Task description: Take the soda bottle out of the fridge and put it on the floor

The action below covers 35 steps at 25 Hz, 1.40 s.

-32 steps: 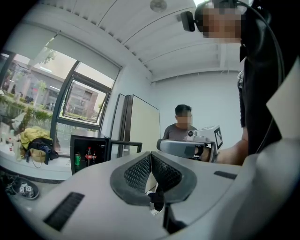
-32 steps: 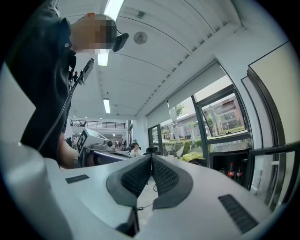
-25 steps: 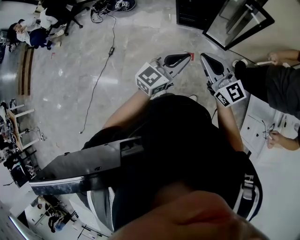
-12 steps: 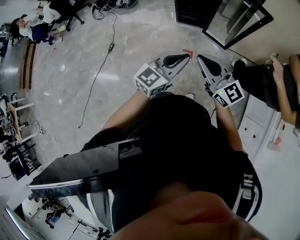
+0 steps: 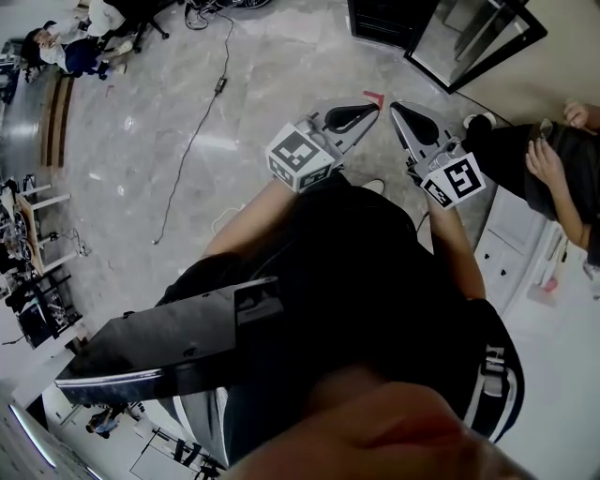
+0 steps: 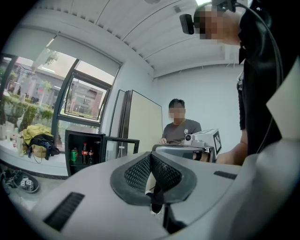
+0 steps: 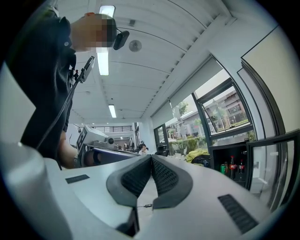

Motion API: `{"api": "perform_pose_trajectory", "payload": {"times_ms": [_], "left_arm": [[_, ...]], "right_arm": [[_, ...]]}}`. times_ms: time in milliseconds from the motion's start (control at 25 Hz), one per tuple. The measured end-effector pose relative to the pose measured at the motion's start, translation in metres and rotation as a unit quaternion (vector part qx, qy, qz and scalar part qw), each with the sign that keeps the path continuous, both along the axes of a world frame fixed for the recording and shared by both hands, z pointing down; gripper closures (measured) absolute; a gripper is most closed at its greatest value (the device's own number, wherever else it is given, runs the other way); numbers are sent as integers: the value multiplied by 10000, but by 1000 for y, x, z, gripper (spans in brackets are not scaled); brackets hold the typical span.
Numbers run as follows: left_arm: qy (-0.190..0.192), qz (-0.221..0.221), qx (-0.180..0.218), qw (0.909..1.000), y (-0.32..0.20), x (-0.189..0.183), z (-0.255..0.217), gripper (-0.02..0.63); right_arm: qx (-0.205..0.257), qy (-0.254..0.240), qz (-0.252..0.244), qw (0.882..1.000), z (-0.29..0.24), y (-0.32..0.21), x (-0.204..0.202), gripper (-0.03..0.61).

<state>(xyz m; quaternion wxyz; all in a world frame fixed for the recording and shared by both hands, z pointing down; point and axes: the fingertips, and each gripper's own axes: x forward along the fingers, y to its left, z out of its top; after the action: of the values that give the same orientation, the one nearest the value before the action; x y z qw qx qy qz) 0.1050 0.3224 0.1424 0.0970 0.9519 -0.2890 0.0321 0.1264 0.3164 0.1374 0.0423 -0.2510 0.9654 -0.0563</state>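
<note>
The small black fridge (image 6: 85, 151) stands open on the floor by the window, its glass door (image 6: 121, 145) swung out to the right. Inside stand two dark soda bottles with red labels (image 6: 85, 153) next to a green can (image 6: 74, 155). The right gripper view shows the same fridge (image 7: 233, 165), bottles (image 7: 233, 168) and door (image 7: 270, 172). In the head view the fridge (image 5: 382, 21) is at the top edge. My left gripper (image 6: 150, 156) (image 5: 371, 103) and right gripper (image 7: 151, 158) (image 5: 396, 109) are both shut and empty, side by side, well short of the fridge.
A person (image 6: 180, 127) sits to the right of the fridge door, by white drawers (image 5: 502, 251). A cable (image 5: 192, 141) runs across the marble floor. Shoes (image 6: 22, 183) lie at the left, and bags (image 6: 40, 143) rest on the window sill.
Both grippers have moved a little forward, toward the fridge. The seated person at the right has shifted and raised the hands.
</note>
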Motion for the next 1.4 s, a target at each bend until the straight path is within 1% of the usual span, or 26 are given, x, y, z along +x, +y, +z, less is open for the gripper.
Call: {"api": "perform_pose_trajectory", "payload": {"times_ms": [160,320,560,720,840,1120,1280,1400], "left_arm": [[2,74,0,10000,-16,-4,-1,609],[88,221,32,9997,-40,-10,-4,609],[228,446,212,9985,-95,-21,-15,609],[256,579,359,9974,-127,-35,-21,609],[356,643,320,9968,-154,-51,-20,609],[386,775,240,9960,-201,-86,-13,609],[391,790,210,9959,-222,-100,-7,609],[422,755,150,9961,-234,-102,-6,609]], "right_arm": [[27,37,5,10000,-2,-11,-8,566],[65,137,90,9998,-4,-32,-18,566],[197,266,326,9989,-16,-83,-26,566],[243,329,493,9979,-19,-115,-38,566],[242,399,579,9972,-18,-139,-52,566],[202,471,814,9954,-11,-187,-82,566],[183,468,874,9949,-6,-206,-92,566],[125,475,836,9953,-4,-217,-96,566]]}}
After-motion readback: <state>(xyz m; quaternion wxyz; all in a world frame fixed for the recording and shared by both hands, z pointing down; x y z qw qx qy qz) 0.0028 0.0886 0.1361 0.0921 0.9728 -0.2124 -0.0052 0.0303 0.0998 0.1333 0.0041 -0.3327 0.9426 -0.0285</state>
